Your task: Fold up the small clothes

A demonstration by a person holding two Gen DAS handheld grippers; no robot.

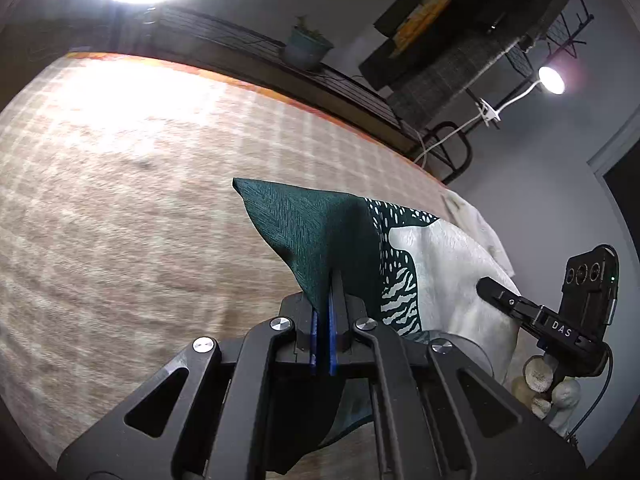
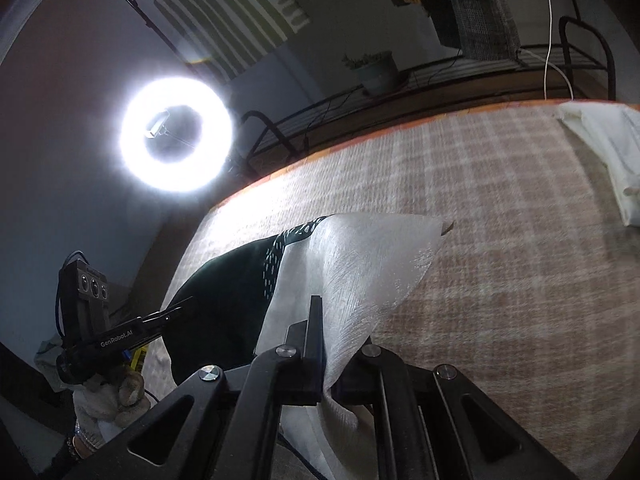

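A small cloth, dark green with a white patterned half (image 1: 432,264), hangs lifted above a beige checked surface (image 1: 120,200). My left gripper (image 1: 330,280) is shut on its dark green corner. My right gripper (image 2: 320,304) is shut on its white corner (image 2: 372,264). In the left wrist view the right gripper (image 1: 486,284) shows at the far right, pinching the white edge. In the right wrist view the left gripper (image 2: 176,308) shows at the left, holding the dark green part (image 2: 228,296). The cloth is stretched between the two grippers.
A folded white cloth (image 2: 604,152) lies on the checked surface (image 2: 500,240) at the far right. A bright ring light (image 2: 176,134) stands beyond the surface's edge. A potted plant (image 1: 306,46) and a metal rack (image 1: 460,80) stand behind. A clip lamp (image 1: 550,80) shines at the right.
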